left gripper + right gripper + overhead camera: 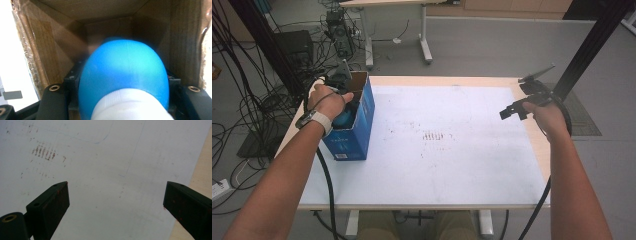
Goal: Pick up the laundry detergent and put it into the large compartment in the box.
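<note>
A blue cardboard box (360, 131) stands open-topped on the left side of the table, its brown inside (50, 50) showing in the left gripper view. My left gripper (122, 80) reaches down into it and is shut on a rounded blue object (125, 72) with a ribbed white part (130, 107) nearest the camera. From above, the blue object (346, 119) peeks out under the left hand (328, 102). Over the table's right edge my right gripper (513, 111) hangs with its jaws wide open, and nothing lies between its jaws (116, 195).
A white sheet (447, 150) with small reddish marks (43, 151) covers the wooden table. Black frame posts (592, 40) rise at the back corners. Cables and equipment (337, 35) crowd the floor at the back left, beside another desk's legs (424, 45).
</note>
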A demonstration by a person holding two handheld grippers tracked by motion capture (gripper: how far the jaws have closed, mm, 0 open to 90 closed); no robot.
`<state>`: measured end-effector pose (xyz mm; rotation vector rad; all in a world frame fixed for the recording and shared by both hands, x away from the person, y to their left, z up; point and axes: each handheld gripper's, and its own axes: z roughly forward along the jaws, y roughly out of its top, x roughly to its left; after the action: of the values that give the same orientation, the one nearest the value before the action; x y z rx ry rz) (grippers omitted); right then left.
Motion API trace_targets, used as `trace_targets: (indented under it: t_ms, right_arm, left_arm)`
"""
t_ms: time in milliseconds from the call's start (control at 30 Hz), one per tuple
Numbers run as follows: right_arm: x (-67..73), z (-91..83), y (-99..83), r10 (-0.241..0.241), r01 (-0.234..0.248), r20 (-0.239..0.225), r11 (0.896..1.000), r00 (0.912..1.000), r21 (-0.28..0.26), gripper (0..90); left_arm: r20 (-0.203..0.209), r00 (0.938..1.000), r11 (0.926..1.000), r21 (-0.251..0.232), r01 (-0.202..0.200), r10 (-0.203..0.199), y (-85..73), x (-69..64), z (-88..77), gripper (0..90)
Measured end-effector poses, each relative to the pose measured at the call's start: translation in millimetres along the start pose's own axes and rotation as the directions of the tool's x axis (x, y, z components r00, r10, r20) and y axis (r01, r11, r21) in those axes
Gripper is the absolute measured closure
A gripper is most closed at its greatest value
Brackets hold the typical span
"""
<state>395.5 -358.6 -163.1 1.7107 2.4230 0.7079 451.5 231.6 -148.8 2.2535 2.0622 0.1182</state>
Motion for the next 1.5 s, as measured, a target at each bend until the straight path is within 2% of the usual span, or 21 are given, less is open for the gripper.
trace_targets:
  t_ms: [1267,1500]
  right_arm:
    - [-2.9,-0.6,-2.4,0.007,-0.007,-0.001,1.0,1.0,0.0,6.5]
    - [-3.8,-0.3,-2.9,0.009,-0.009,-0.001,1.0,1.0,0.002,6.5]
  left_arm:
    - [0.003,1.0,1.0,0.0,0.009,-0.009,0.6,-0.8,1.5,36.9]
    - [0.003,0.9999,0.9999,0.003,0.016,-0.016,0.5,1.5,2.0,31.9]
